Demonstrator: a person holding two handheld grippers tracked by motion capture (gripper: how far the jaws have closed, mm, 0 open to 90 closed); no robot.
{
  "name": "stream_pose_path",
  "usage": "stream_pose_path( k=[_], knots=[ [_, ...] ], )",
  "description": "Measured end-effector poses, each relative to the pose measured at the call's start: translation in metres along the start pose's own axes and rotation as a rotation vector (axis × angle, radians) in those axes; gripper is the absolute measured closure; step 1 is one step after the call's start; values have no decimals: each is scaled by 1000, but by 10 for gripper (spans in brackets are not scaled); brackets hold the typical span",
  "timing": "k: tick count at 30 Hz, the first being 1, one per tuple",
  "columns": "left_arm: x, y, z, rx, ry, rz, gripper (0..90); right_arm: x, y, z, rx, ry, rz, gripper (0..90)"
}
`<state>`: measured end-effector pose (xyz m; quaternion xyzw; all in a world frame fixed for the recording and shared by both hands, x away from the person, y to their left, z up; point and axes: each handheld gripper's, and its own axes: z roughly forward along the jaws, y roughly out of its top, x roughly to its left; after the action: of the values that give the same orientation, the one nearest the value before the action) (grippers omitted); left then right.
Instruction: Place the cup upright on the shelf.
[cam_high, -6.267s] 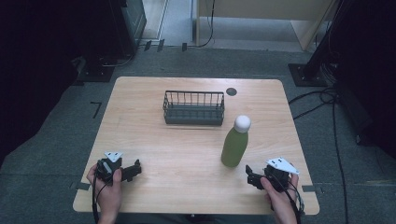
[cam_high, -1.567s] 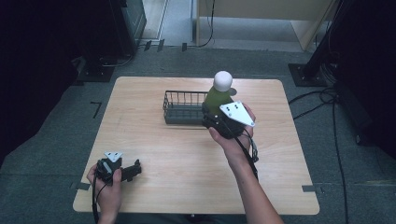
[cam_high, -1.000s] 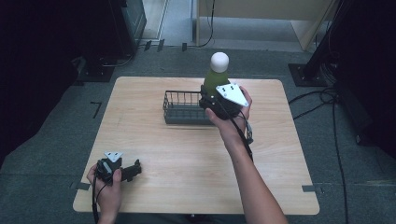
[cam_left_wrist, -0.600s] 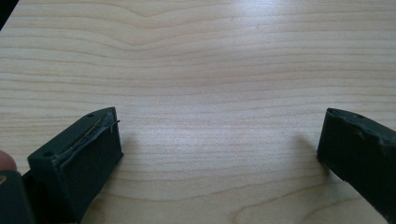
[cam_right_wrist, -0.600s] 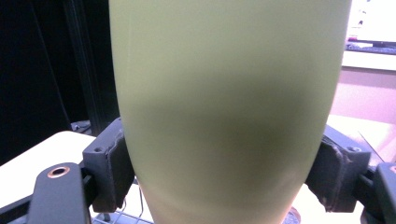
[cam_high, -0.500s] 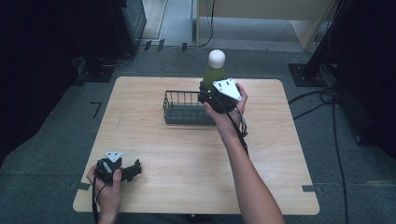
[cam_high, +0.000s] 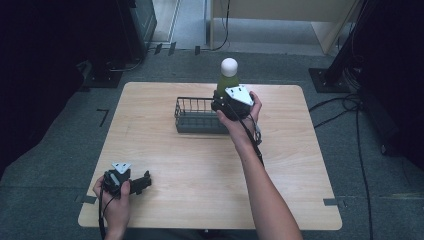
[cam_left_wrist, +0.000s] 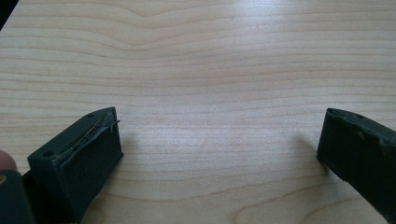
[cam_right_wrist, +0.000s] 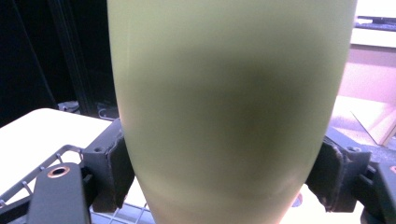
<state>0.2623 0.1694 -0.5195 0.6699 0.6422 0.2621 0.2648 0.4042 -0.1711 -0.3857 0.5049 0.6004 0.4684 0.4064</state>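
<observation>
Broadly, the wooden bench (cam_high: 200, 165) carries a dark wire basket (cam_high: 197, 116) near its far edge. Above the basket's right end, the right gripper (cam_high: 226, 101) clamps an upright green bottle (cam_high: 227, 81) with a white cap. At the near left corner, the left gripper (cam_high: 142, 183) rests, jaws spread wide.
</observation>
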Motion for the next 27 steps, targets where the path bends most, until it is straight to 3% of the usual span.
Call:
stream_pose_path(
  k=[3,15,27],
  knots=[
    [0,0,0,-1,0,0,0,-1,-4,4,24,2,20,203],
    [0,0,0,-1,0,0,0,-2,-13,15,71,-7,22,203],
    [0,0,0,-1,0,-1,0,-6,-17,20,53,-11,54,202]
  ],
)
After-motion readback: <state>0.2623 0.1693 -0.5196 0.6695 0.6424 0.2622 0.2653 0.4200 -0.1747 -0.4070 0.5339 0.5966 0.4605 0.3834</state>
